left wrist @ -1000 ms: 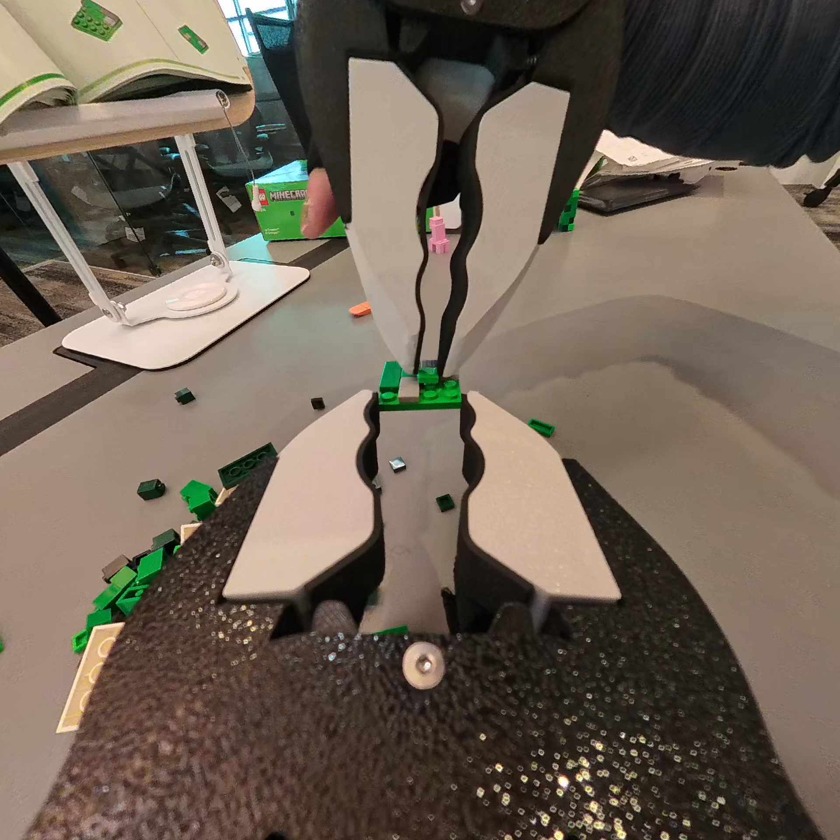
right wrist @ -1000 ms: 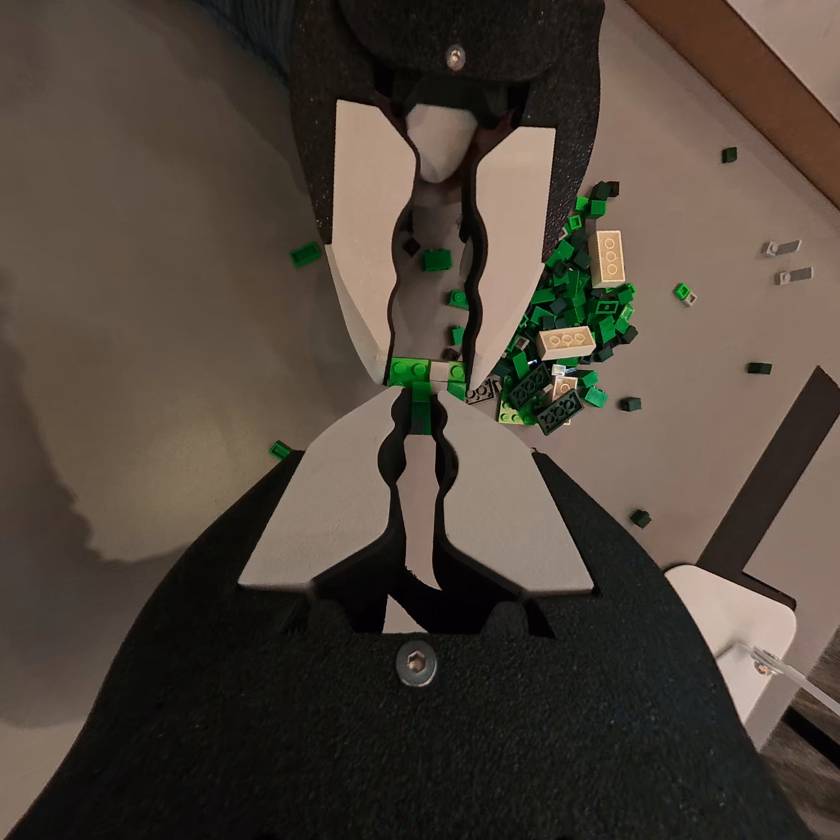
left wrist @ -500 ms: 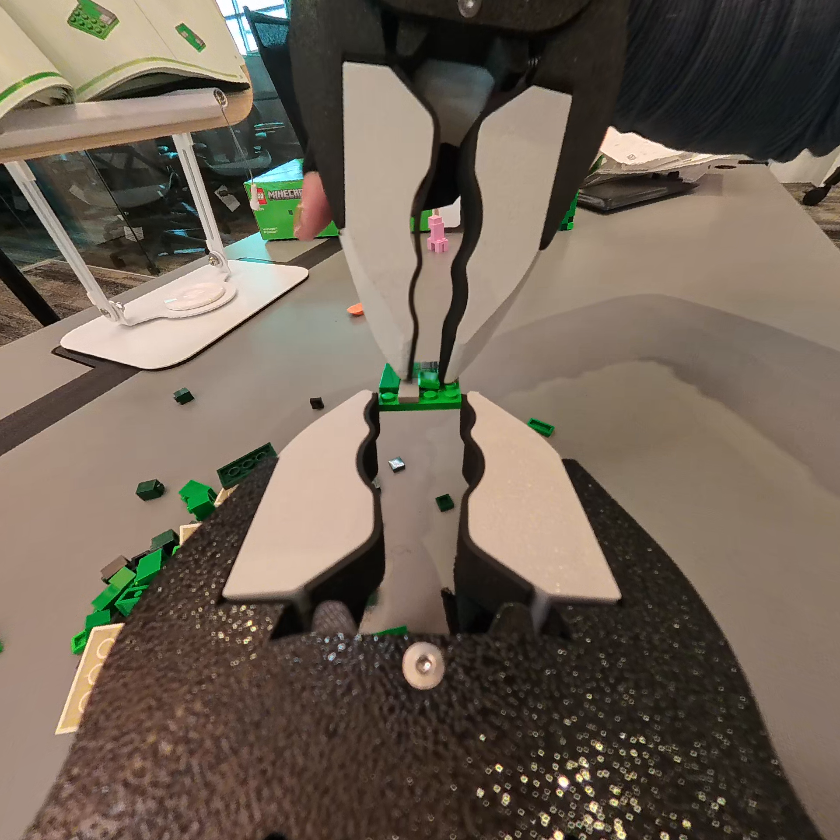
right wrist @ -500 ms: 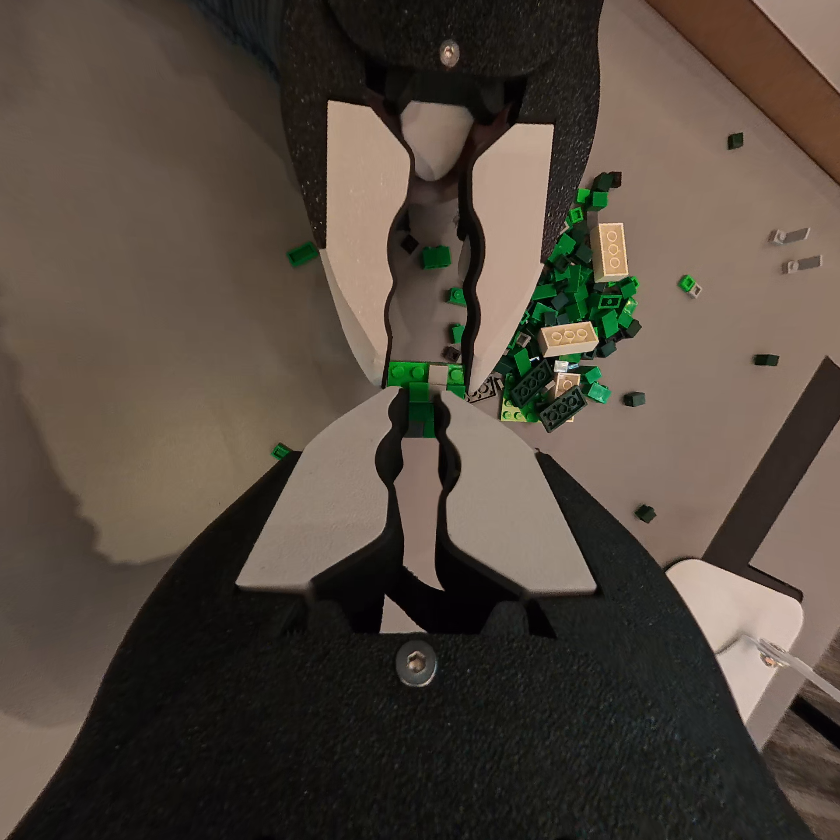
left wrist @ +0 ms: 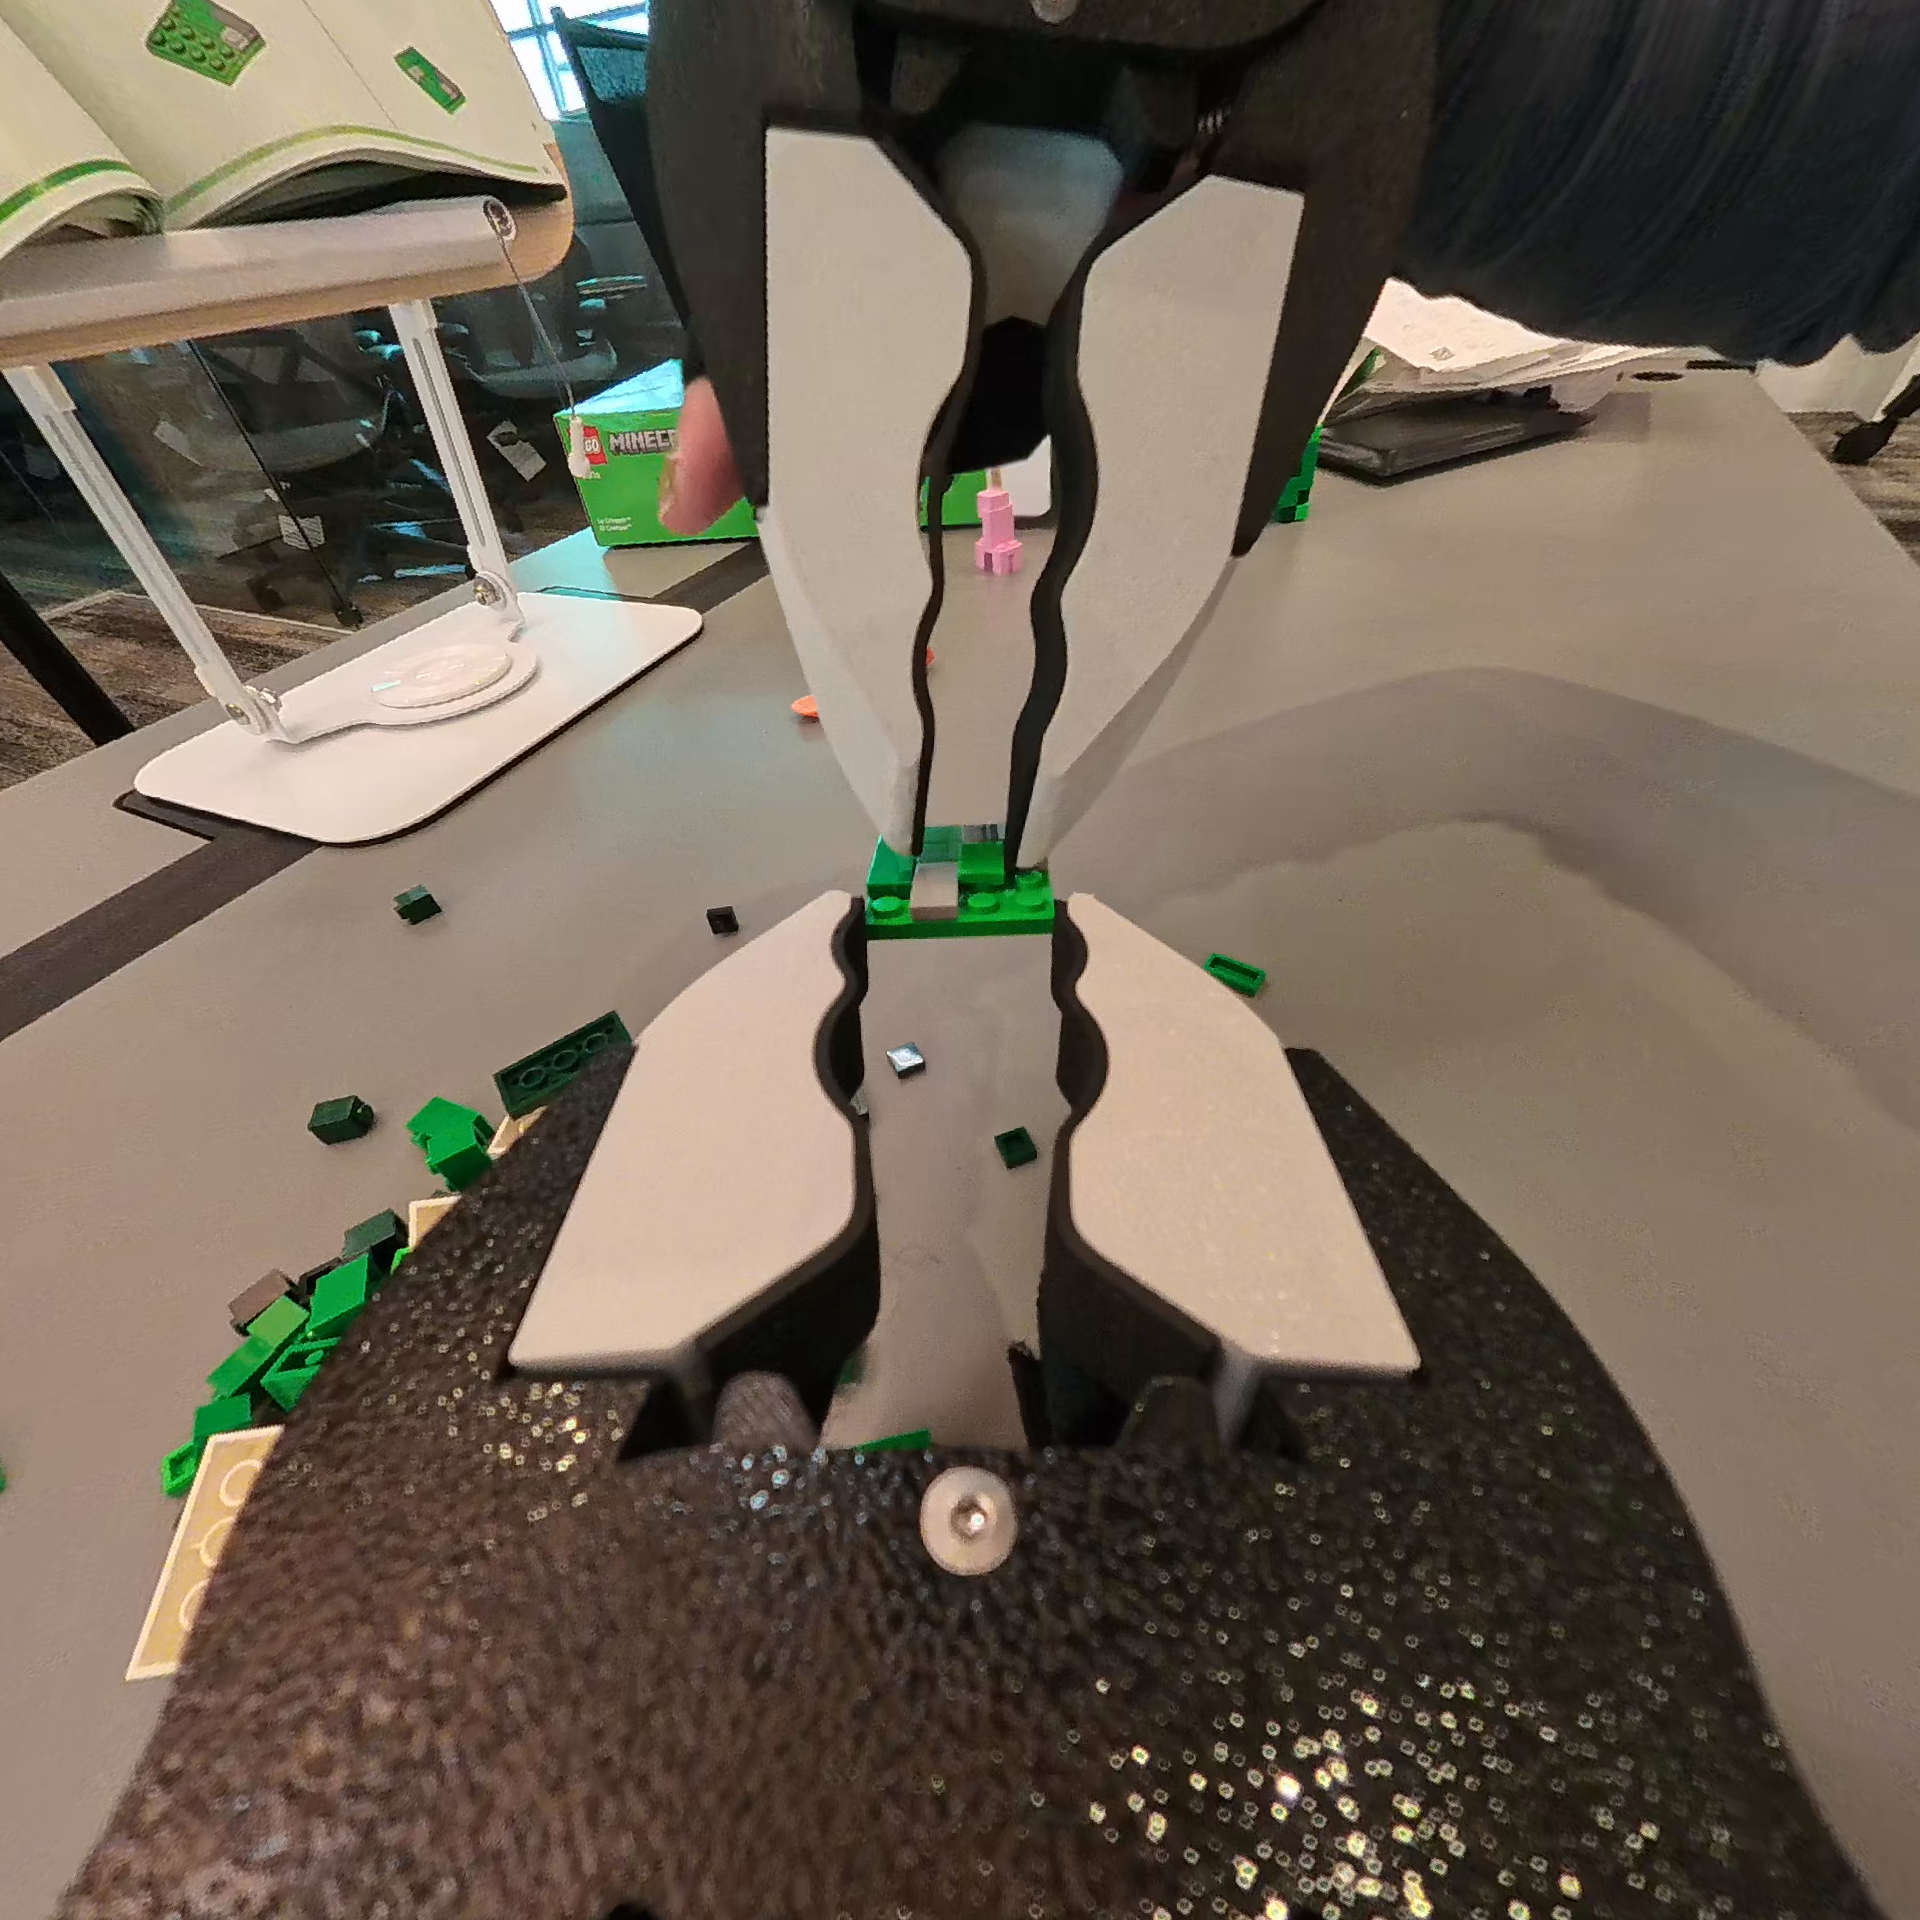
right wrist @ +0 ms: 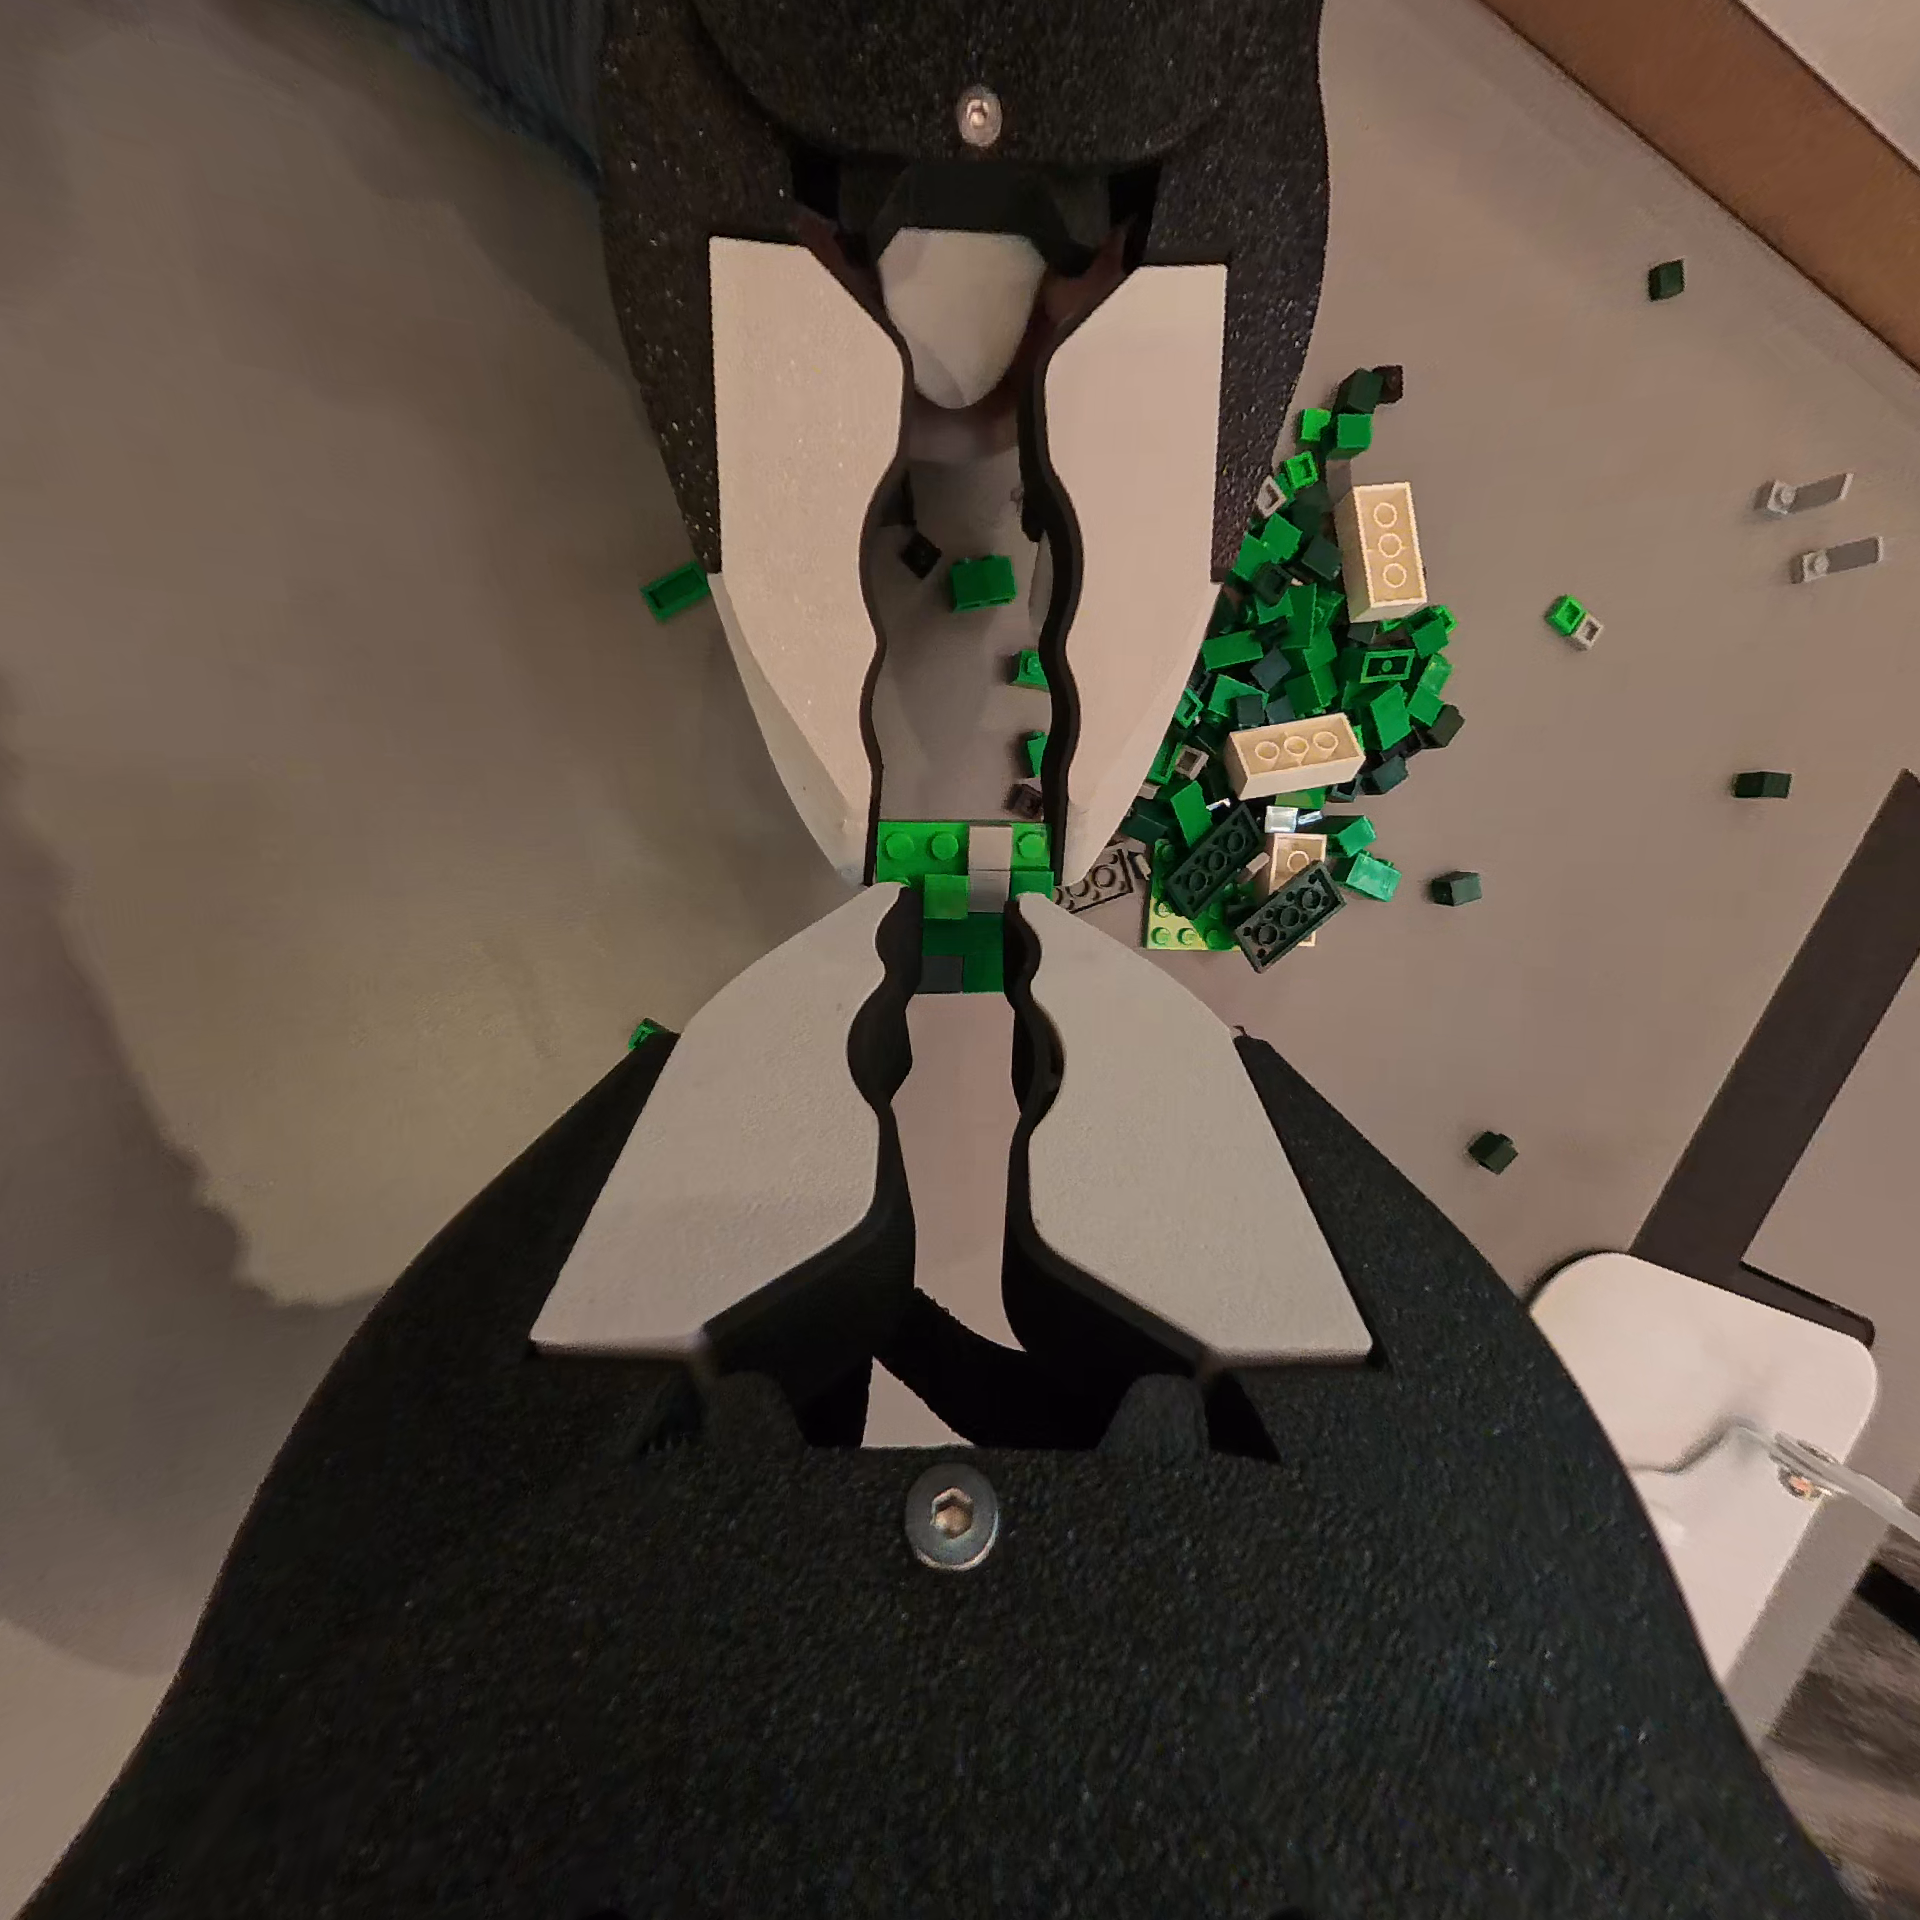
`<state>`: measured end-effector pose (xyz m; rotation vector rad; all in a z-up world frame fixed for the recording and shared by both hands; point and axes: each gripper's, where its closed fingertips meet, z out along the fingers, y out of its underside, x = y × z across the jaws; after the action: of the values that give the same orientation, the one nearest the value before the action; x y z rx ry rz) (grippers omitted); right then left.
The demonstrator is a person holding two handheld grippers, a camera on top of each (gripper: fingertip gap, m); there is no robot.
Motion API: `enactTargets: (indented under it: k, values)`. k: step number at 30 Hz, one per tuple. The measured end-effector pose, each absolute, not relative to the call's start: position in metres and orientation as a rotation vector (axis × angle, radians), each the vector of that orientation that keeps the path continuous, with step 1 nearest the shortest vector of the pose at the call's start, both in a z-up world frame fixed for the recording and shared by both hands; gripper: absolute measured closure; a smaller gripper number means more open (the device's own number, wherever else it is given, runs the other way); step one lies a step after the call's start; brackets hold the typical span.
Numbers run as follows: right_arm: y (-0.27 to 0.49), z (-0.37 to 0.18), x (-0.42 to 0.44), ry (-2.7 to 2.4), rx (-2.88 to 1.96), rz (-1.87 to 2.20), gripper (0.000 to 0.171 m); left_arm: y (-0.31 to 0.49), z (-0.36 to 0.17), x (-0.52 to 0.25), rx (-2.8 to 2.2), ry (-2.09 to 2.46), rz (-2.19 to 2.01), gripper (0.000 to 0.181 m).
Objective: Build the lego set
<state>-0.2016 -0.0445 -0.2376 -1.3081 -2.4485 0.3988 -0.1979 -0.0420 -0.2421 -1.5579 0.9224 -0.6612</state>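
Two grippers meet over the green plate mid-tabletop: left gripper clamps its sides, right gripper pinches the small green stack onto it. Skewed pressure could pop the plate free.

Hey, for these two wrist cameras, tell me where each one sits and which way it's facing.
Left wrist view: sits on the left gripper, low, looking level across the grey table at the green assembly; a dark sleeve and a fingertip show.
Right wrist view: sits on the right gripper, looking steeply down at the assembly and the brick pile; nothing of the person shows clearly.
Shared: the assembly, the loose bricks, the white stand base, and each view shows the other gripper, tips facing over the assembly.
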Motion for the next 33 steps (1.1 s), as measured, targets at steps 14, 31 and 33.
enactTargets:
  k: [14, 31, 33]
  values:
    - [-0.042, -0.238, -0.202, -2.418, -1.389, 0.432, 0.141, -0.042, -0.242, -0.198, -1.558, 0.917, -0.667, 0.148]
    - [-0.045, -0.227, -0.212, -1.73, -0.717, -0.246, 0.15, -0.033, -0.234, -0.212, -1.581, 0.762, -0.743, 0.148]
    - [-0.045, -0.226, -0.213, -1.704, -0.71, -0.255, 0.151, -0.033, -0.232, -0.214, -1.576, 0.748, -0.758, 0.148]
